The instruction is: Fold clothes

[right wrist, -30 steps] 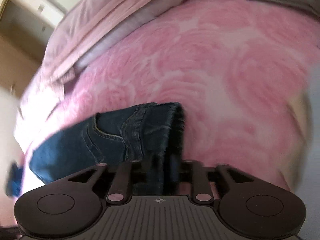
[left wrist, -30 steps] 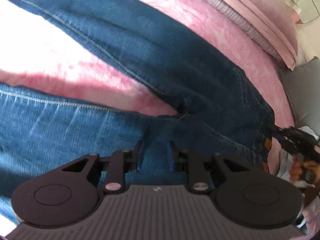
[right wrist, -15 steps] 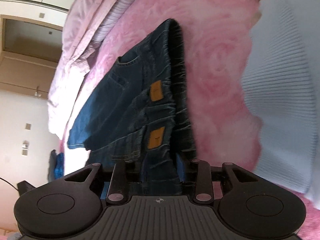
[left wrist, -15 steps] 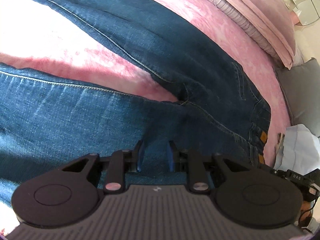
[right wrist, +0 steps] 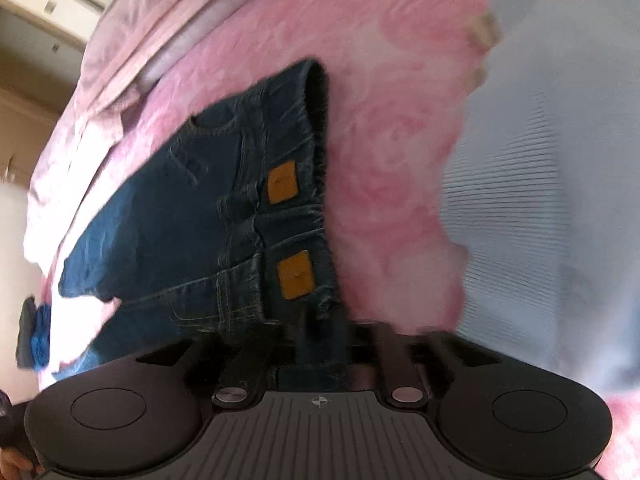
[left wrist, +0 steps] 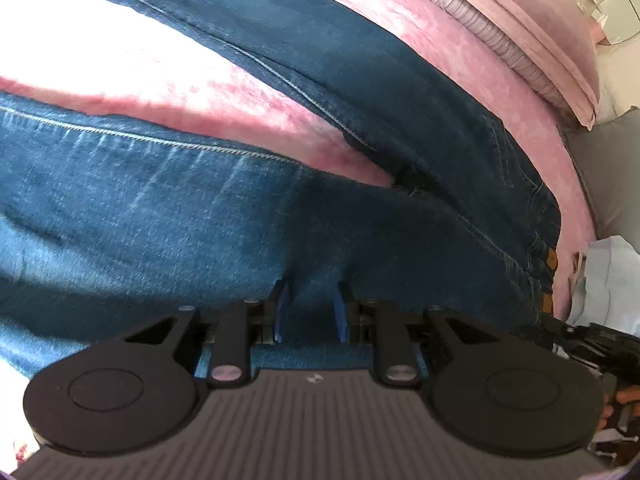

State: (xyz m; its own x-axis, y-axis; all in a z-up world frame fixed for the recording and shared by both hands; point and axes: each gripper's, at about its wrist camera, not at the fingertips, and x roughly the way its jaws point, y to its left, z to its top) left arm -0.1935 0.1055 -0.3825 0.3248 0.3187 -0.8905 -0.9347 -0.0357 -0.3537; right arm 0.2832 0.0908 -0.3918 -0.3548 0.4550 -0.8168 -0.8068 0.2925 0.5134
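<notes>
A pair of dark blue jeans (left wrist: 168,216) lies spread on a pink bedspread (left wrist: 448,52), its two legs forking apart at the crotch. My left gripper (left wrist: 308,300) is shut on the near leg's denim, the fabric bunched between its blue fingers. In the right wrist view the jeans' waistband (right wrist: 316,184) runs away from me, with two orange tabs (right wrist: 282,182). My right gripper (right wrist: 324,332) is shut on the waistband's near end. The right gripper also shows at the lower right of the left wrist view (left wrist: 592,344).
Pink pillows and folded bedding (left wrist: 532,28) lie along the bed's far edge. A grey cushion (left wrist: 612,168) sits at the right. A pale blue ribbed garment (right wrist: 552,184) lies beside the waistband. A blue and dark object (right wrist: 34,332) sits at the bed's left edge.
The right wrist view has swung round, now looking along the waistband close to the bedspread. The left gripper keeps its hold and the jeans have shifted slightly under it.
</notes>
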